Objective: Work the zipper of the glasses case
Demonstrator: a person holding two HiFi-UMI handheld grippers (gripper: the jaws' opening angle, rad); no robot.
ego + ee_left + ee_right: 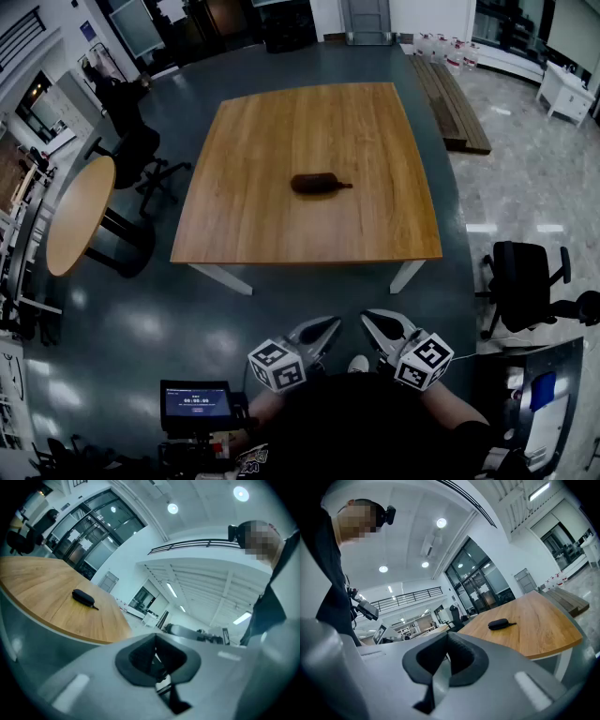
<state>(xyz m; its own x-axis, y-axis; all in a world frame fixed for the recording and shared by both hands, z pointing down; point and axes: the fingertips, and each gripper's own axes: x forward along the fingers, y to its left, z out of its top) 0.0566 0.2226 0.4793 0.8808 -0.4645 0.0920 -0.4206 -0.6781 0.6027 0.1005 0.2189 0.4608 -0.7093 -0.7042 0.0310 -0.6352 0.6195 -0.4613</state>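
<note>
Clock directions are read in the head view, with the glasses case (317,184) at the dial's centre. The case lies on the square table (281,230), near its middle, its cord toward 3 o'clock. At 9 o'clock, off the table's left edge, stands a round table (80,216). An office chair (141,155) stands at 10 o'clock, between the two tables. A wooden bench (455,103) lies at 2 o'clock, beyond the far right corner. A second office chair (525,281) stands at 4 o'clock. At 6 o'clock, well apart from the table's near edge, the left gripper (328,326) and right gripper (372,321) sit side by side. A small screen (197,403) sits at 7 o'clock.
</note>
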